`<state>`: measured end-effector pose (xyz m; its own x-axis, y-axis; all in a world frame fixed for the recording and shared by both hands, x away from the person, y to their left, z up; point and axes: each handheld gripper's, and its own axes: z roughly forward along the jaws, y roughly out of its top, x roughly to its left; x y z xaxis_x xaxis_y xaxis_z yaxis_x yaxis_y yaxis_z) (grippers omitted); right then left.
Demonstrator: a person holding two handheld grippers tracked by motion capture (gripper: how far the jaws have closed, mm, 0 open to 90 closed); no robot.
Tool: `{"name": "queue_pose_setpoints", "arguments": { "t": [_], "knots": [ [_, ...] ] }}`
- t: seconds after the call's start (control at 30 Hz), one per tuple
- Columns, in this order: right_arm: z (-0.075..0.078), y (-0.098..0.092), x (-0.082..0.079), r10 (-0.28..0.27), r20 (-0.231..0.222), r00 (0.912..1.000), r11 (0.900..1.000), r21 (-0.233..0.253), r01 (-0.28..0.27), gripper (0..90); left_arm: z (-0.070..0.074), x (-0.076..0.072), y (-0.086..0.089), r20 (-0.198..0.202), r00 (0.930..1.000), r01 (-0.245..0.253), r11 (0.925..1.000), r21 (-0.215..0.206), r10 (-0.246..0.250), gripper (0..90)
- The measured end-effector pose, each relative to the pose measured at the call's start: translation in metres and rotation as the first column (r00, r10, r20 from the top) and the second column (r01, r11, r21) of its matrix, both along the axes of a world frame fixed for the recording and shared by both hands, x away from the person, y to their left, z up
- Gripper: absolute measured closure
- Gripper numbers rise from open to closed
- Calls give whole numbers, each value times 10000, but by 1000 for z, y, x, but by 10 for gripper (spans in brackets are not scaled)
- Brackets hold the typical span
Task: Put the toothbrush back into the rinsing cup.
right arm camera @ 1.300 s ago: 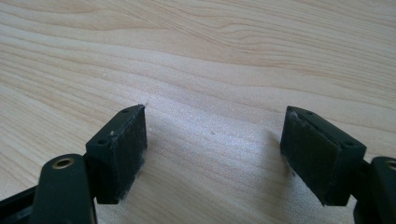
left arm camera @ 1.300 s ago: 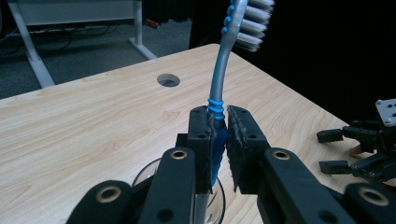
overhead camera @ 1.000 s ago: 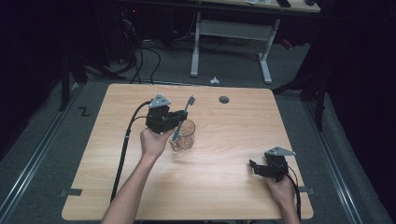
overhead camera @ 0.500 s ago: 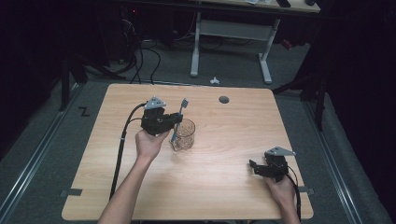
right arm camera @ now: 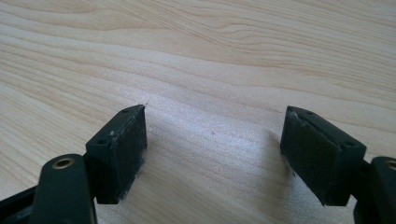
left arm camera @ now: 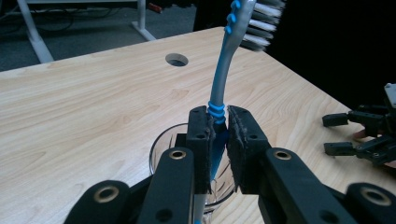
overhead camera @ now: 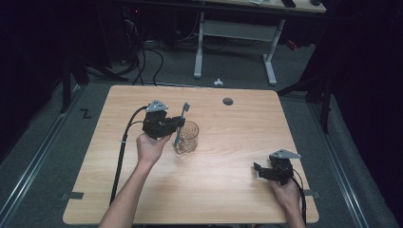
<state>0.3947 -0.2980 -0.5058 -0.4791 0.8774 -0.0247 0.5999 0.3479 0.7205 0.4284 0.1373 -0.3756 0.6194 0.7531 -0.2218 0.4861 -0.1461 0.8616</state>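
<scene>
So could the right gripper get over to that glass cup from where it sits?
Probably yes. The right gripper is open and holds nothing, and bare table lies between it and the glass cup. But the left gripper holds a toothbrush in the cup, crowding that side.

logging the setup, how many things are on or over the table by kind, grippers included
grippers: 2, left gripper and right gripper
toothbrush: 1
glass cup: 1
total: 4
</scene>
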Motion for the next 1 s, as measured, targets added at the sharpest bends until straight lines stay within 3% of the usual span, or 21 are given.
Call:
{"name": "queue_pose_setpoints", "arguments": {
  "t": [1.0],
  "knots": [
    [0,0,0,-34,-27,10000,10000,43,34,229,-9,-7,9,-159,9996,-232,9993,303,237,790]
  ]
}}
